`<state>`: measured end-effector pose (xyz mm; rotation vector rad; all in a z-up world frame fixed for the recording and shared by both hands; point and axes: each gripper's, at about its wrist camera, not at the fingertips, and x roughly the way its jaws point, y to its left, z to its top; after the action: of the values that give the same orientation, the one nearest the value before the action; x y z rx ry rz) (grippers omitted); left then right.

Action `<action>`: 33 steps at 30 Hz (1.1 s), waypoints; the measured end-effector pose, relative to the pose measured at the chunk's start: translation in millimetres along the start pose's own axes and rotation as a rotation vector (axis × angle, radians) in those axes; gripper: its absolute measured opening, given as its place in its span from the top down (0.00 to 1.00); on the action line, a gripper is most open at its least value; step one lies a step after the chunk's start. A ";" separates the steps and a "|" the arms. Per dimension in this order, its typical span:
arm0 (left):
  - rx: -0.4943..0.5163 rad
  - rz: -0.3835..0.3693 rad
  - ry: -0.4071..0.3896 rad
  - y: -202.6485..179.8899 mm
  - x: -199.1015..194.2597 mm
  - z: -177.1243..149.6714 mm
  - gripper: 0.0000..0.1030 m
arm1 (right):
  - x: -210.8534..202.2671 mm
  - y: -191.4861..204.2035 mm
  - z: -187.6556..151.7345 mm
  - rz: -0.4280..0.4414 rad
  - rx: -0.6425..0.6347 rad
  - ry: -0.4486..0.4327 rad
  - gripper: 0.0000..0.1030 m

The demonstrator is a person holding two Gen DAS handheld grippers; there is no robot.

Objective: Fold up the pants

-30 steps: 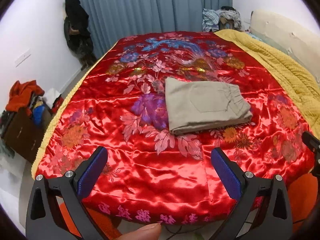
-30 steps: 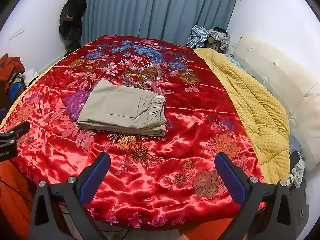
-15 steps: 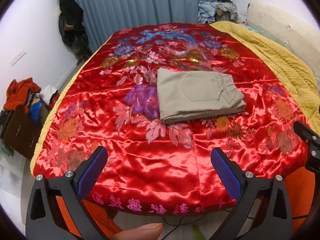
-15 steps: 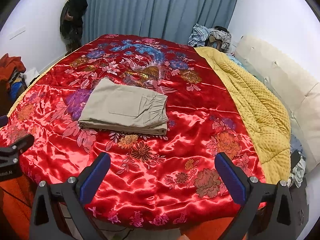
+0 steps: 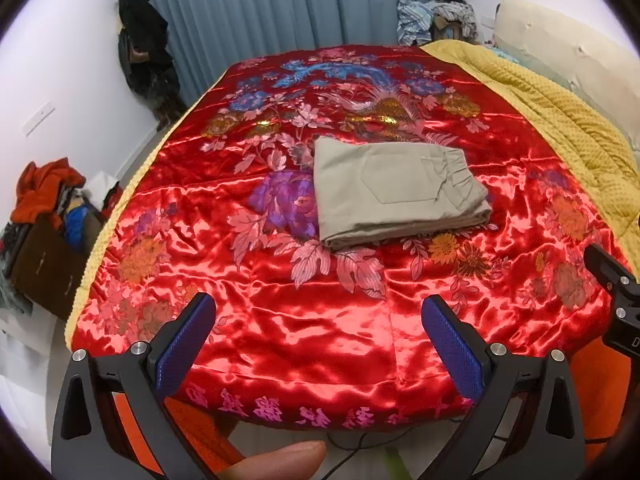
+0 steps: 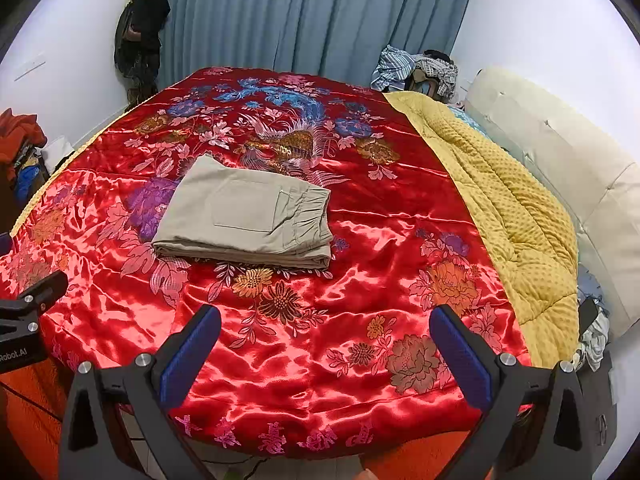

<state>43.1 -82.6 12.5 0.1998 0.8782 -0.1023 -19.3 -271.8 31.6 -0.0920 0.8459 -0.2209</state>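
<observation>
The beige pants point(image 5: 396, 190) lie folded into a flat rectangle in the middle of the red floral bedspread point(image 5: 304, 332); they also show in the right wrist view point(image 6: 248, 214). My left gripper point(image 5: 318, 344) is open and empty, held back over the bed's near edge, well short of the pants. My right gripper point(image 6: 326, 356) is open and empty too, also over the near edge. Neither touches the pants.
A yellow blanket point(image 6: 512, 208) lies along the bed's right side beside a cream headboard point(image 6: 568, 160). Blue curtains point(image 6: 312, 16) hang behind. A clothes pile point(image 5: 44, 188) sits on a box at the left. A heap of clothes point(image 6: 416, 70) is at the far corner.
Both grippers have drawn back from the bed, so the near edge of the bedspread and the floor below now show. The pants have not moved.
</observation>
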 end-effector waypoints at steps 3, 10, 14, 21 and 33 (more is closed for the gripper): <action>-0.002 0.003 -0.006 0.4 -1.6 0.9 0.00 | -1.8 -0.9 1.1 -0.003 0.007 -0.003 0.00; -0.034 -0.005 -0.022 5.2 -5.2 6.2 0.00 | -10.3 -1.2 4.0 0.012 0.024 -0.009 0.00; -0.037 -0.006 -0.025 6.0 -5.7 6.8 0.00 | -13.3 1.8 3.2 0.021 0.027 -0.005 0.00; -0.033 -0.010 -0.017 5.3 -6.5 8.2 0.00 | -15.7 3.5 2.3 0.044 0.045 0.002 0.00; -0.034 -0.013 -0.018 -1.2 -6.4 9.1 0.00 | -14.8 0.6 3.3 0.049 0.058 0.000 0.00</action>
<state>45.7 -85.7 22.9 0.1616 0.8630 -0.1009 -26.2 -267.9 44.5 -0.0173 0.8399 -0.1987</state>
